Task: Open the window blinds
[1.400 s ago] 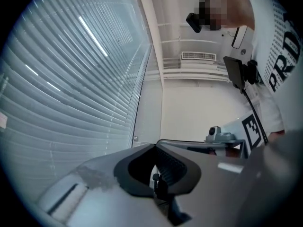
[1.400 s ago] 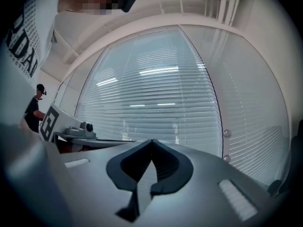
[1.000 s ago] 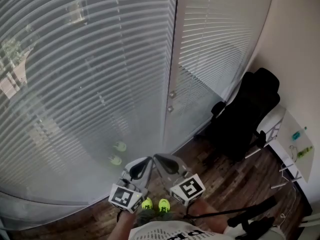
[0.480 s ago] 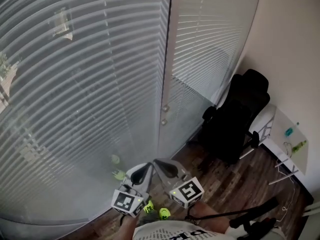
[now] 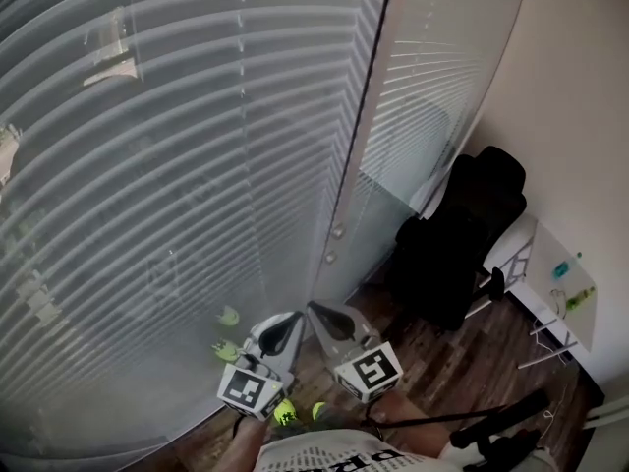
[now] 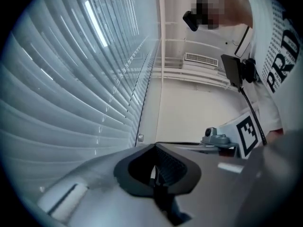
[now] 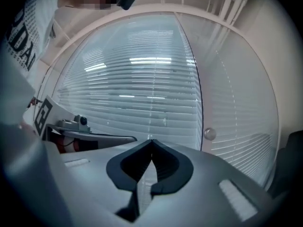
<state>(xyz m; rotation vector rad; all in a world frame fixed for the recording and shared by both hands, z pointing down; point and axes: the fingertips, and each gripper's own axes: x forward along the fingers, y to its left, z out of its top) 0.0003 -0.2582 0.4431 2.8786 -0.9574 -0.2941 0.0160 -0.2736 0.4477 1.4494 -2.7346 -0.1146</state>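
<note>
The window blinds point(image 5: 177, 165) hang shut, with horizontal slats covering the big left pane. A second slatted panel point(image 5: 432, 77) hangs right of the frame post point(image 5: 359, 136), which carries two small knobs point(image 5: 337, 231). Low in the head view, my left gripper point(image 5: 294, 316) and right gripper point(image 5: 311, 307) are side by side, pointing at the blinds near the post and short of the slats. In the left gripper view the left gripper point(image 6: 155, 146) has its jaws together on nothing, with blinds point(image 6: 71, 93) to its left. The right gripper point(image 7: 151, 141) is also shut and empty, facing the blinds point(image 7: 142, 84) and a knob point(image 7: 209, 134).
A black office chair point(image 5: 462, 234) stands in the corner to the right of the window. A white desk point(image 5: 565, 283) with small items runs along the right wall point(image 5: 580, 116). The floor point(image 5: 442, 352) is dark wood. The person's yellow-green shoes point(image 5: 285, 413) are just below the grippers.
The head view has swung, so the frame post now lies further right. Both grippers have drifted sideways with the person, still side by side and shut. The blinds look unchanged.
</note>
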